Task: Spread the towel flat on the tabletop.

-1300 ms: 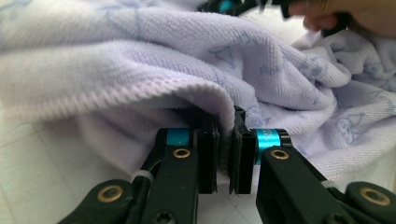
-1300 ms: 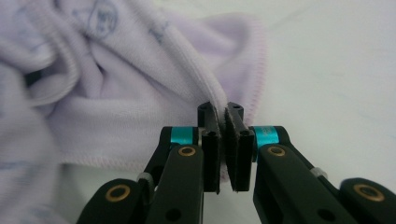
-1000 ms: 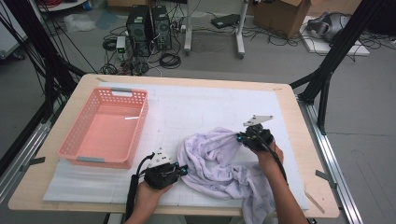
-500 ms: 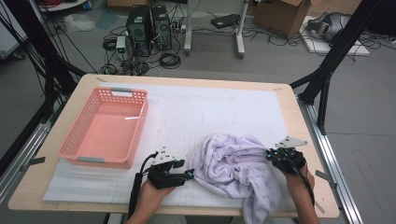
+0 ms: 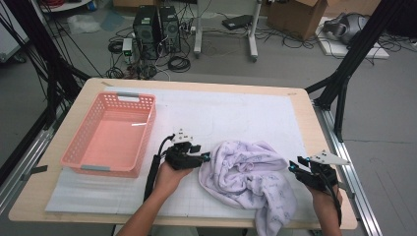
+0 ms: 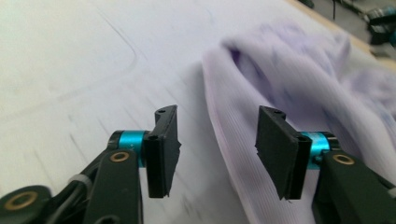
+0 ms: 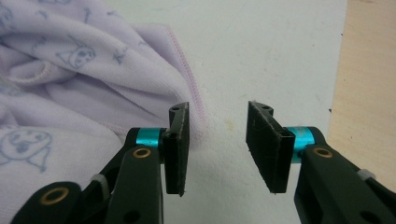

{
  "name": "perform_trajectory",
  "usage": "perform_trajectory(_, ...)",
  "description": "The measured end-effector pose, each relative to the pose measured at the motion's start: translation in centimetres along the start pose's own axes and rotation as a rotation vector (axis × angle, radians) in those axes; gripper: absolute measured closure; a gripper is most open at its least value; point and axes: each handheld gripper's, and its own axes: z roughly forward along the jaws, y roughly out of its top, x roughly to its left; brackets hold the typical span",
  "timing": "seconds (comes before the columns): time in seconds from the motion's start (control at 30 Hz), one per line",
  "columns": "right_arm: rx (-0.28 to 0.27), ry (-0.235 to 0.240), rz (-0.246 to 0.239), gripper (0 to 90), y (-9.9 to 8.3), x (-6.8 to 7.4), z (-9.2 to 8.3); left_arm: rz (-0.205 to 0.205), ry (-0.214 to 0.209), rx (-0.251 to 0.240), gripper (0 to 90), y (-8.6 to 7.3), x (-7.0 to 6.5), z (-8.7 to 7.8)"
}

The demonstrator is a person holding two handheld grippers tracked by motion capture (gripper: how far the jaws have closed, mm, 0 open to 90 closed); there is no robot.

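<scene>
- Wooden table (image 5: 314, 123) covered by a white mat (image 5: 236, 115); grey floor beyond it with computer towers, cables and a cardboard box.
- Pink basket (image 5: 110, 135), well to the left of the garment on the mat; nothing lies in it; position unchanged from a second ago.
- Lilac garment (image 5: 248, 179), crumpled, printed with small cartoon figures, at the mat's near right part; one fold hangs over the table's near edge; a second ago it was lifted at its right side, half a second ago it was lying lower and more spread out, now it lies in a rounder heap.
- Left gripper (image 5: 204, 158), at the garment's left edge; jaws apart, with the garment's ribbed edge (image 6: 224, 154) lying between them in the left gripper view; whether either pad touches the cloth I cannot tell; half a second ago this gripper was lower and further left of the garment, clear of it.
- Right gripper (image 5: 293, 166), just right of the garment, nearer the table's right edge; jaws apart, nothing clamped; in the right gripper view the stitched hem (image 7: 191, 88) lies against the left pad (image 7: 177, 144), bare mat between the pads; a second ago this gripper was over the garment's upper right part.
</scene>
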Motion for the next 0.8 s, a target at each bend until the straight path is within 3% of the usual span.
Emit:
perform_trajectory(0.03, -0.012, 0.012, 0.016, 59.0, 0.0, -0.2, -0.2, 0.023, 0.040, 0.027, 56.2, 0.5, 0.3, 0.5)
perform_trajectory(0.07, -0.024, 0.028, 0.038, 59.0, 0.0, -0.2, -0.3, 0.018, 0.055, 0.032, 58.4, 0.9, 0.6, 0.9)
perform_trajectory(0.17, -0.038, 0.045, 0.044, 59.0, 0.1, -0.1, -0.7, -0.030, 0.053, -0.002, 60.5, 1.8, 1.3, 2.0)
perform_trajectory(0.27, -0.037, 0.050, 0.039, 56.3, 0.1, -0.1, -0.7, -0.045, 0.056, 0.014, 61.2, 2.5, 1.7, 3.3)
perform_trajectory(0.37, -0.039, 0.070, 0.076, 54.9, 0.1, -0.2, -0.6, -0.052, 0.057, 0.022, 58.6, 3.2, 1.6, 4.7)
perform_trajectory(0.5, -0.038, 0.072, 0.071, 54.6, 0.1, 0.0, -0.6, -0.067, 0.011, 0.033, 53.5, 3.3, 0.9, 6.7)
perform_trajectory(0.57, -0.036, 0.074, 0.071, 54.6, 0.0, -0.1, -0.5, -0.043, -0.046, 0.083, 51.0, 3.0, 0.0, 7.7)
perform_trajectory(0.63, -0.036, 0.070, 0.062, 54.6, 0.0, -0.2, -0.5, -0.005, -0.112, 0.097, 50.4, 2.8, -1.3, 8.5)
perform_trajectory(0.8, -0.033, 0.070, 0.066, 54.6, -0.2, -0.4, -0.4, 0.053, -0.177, 0.126, 47.4, 3.1, -3.4, 9.7)
